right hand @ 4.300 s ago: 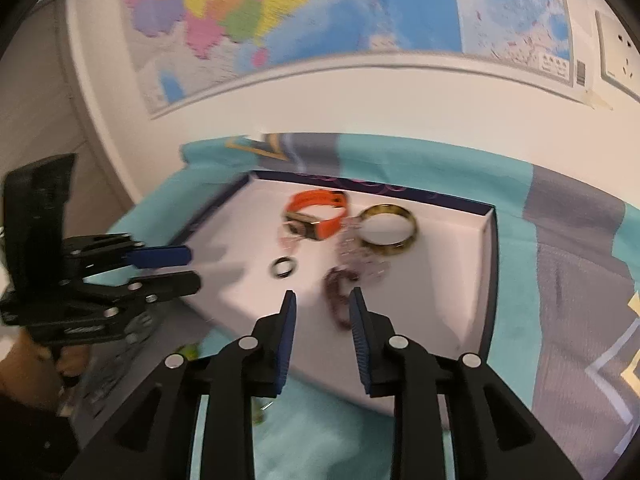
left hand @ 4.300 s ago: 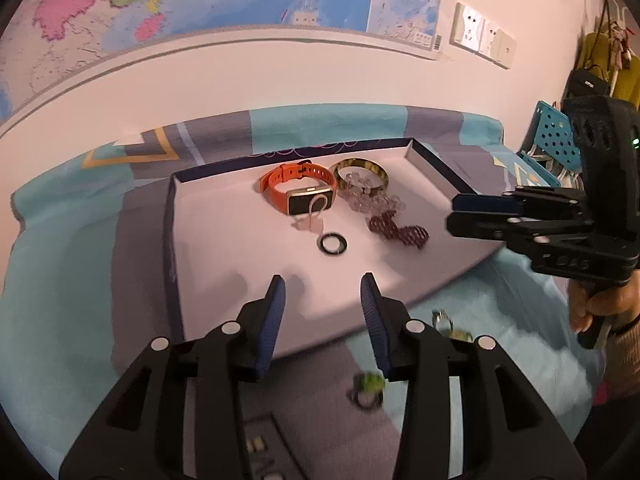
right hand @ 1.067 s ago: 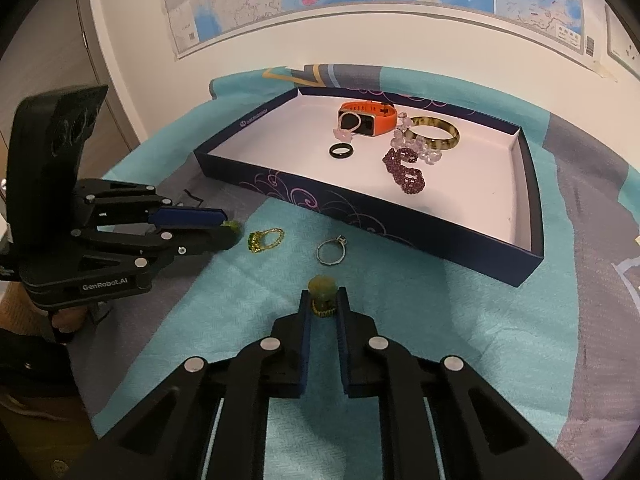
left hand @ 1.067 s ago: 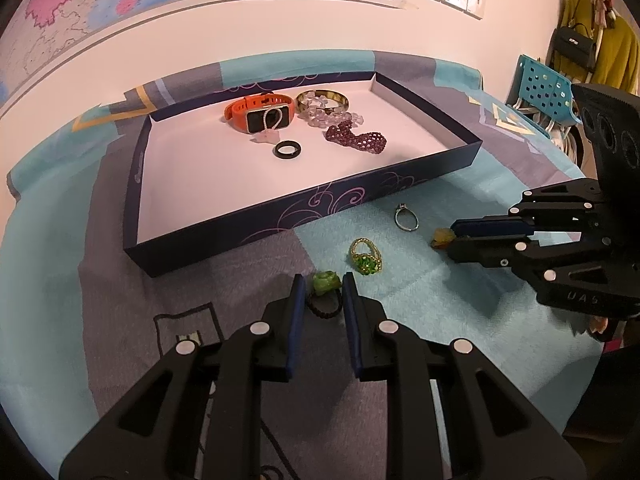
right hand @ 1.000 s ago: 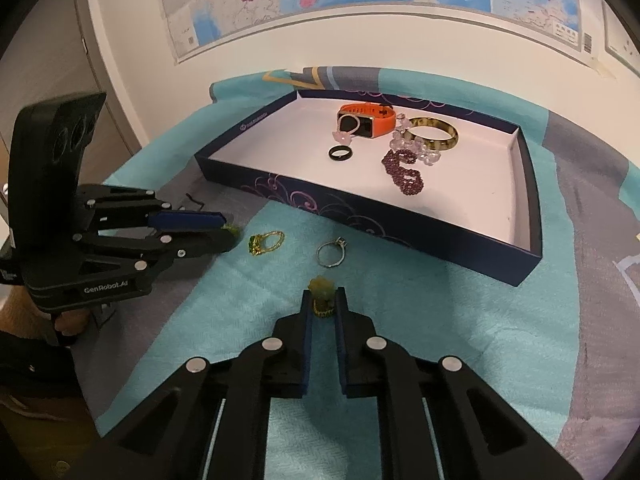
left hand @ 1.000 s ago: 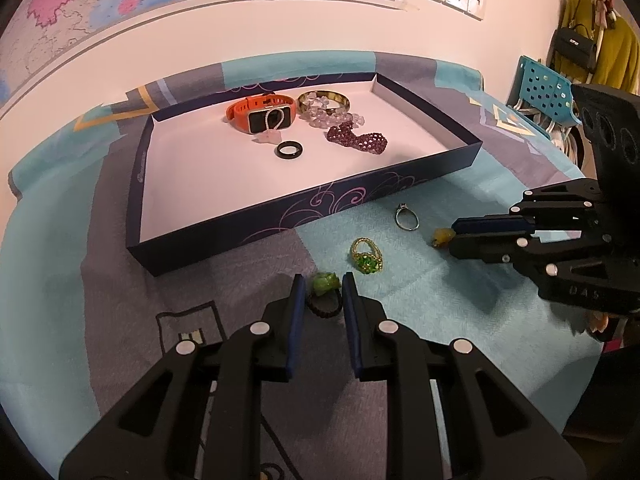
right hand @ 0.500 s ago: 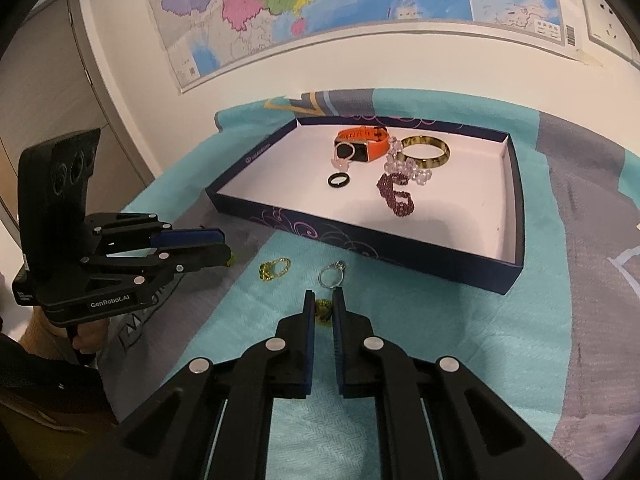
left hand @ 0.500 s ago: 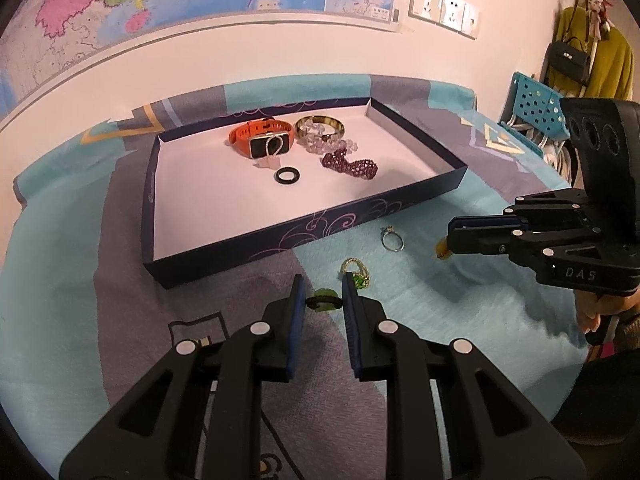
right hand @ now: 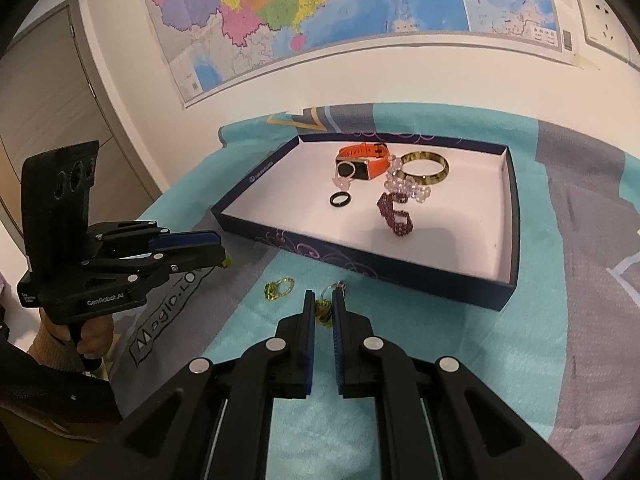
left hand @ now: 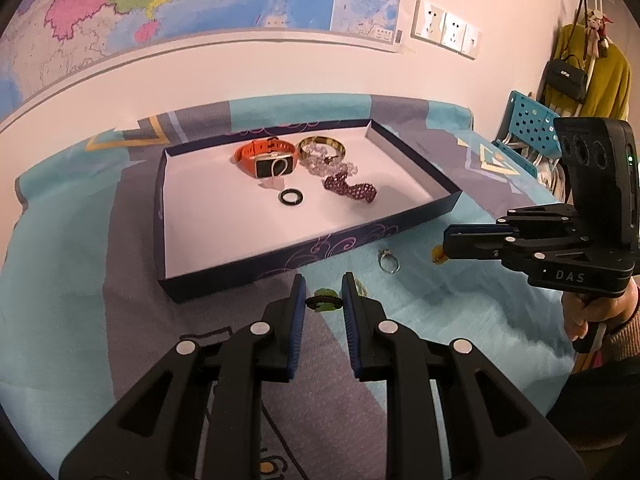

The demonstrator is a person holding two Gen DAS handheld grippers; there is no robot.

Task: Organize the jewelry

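Five pieces already lie in the navy tray (left hand: 416, 168), bunched toward its far side: an orange watch (left hand: 264, 156), a gold bangle (left hand: 322, 148) at its 3 o'clock, clear pink beads (left hand: 328, 167) touching the bangle, a dark purple bracelet (left hand: 352, 190) and a black ring (left hand: 292, 197) nearer us. We judge that part of the job done.

Four small rings are not yet in the tray. Our left gripper (left hand: 323, 300) is clenched on a dark-banded ring with a green stone (left hand: 324, 299), which hangs between the blue pads above the cloth, at the tray's 6 o'clock in the left wrist view. Our right gripper (right hand: 321, 312) is closed on a yellow-green ring (right hand: 323, 309); from the left wrist view we see its amber end (left hand: 438, 256) poking past the shut fingertips, clear of the cloth.

On the teal tablecloth (right hand: 440, 360), a silver ring (left hand: 389, 261) lies just in front of the tray's near wall, and a gold ring with a green stone (right hand: 278, 289) lies at its 9 o'clock in the right wrist view; in the left wrist view the gold ring is mostly hidden behind our right finger.

By our reckoning we are a little past halfway: two rings are in hand and need carrying over the near wall and letting go on the white floor of the tray, then two more picks from the cloth. Whether the tray's contents also need sorting apart, we cannot tell.
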